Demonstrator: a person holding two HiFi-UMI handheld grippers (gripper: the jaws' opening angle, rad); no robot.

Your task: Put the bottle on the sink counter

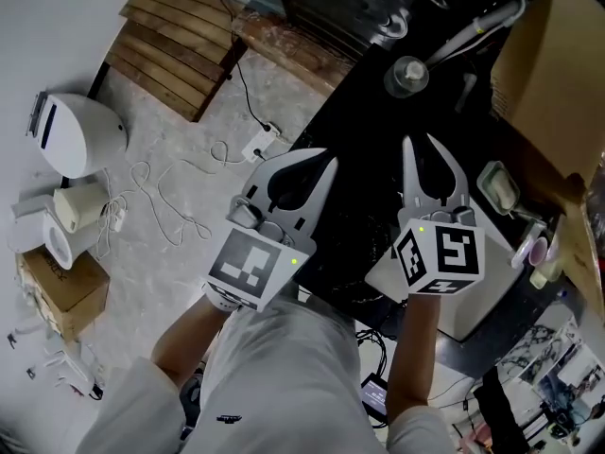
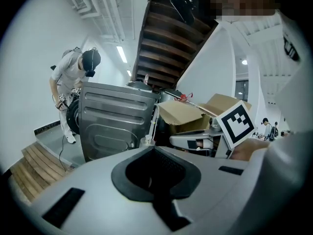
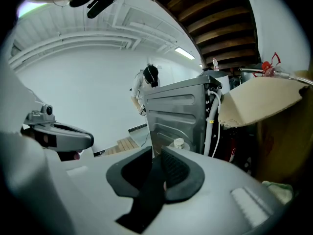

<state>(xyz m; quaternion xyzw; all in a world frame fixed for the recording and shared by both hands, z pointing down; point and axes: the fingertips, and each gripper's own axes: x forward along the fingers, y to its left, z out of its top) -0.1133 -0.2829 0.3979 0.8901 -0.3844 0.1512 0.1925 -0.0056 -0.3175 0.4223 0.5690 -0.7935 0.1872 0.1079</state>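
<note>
Right gripper [image 1: 419, 140]; clear, capped bottle [image 1: 408, 74] ahead

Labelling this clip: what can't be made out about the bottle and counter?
Bottle: head view shows only its top; the right tool hides its body in its own view.
Sink: not identifiable; cardboard covers the counter's right side.
Bottom-right clutter: cut off, too small.

- One clear plastic bottle with a white cap [image 1: 408, 76], on the black counter [image 1: 359, 149].
- Two white plastic grippers with marker cubes, left gripper [image 1: 323, 159] and right gripper [image 1: 419, 142], by the counter's near edge.
- Two brown cardboard boxes: large box [image 1: 548, 55] right of the counter, small box [image 1: 61, 287] far left.
- One slatted wooden platform [image 1: 175, 41], left of the counter.
</note>
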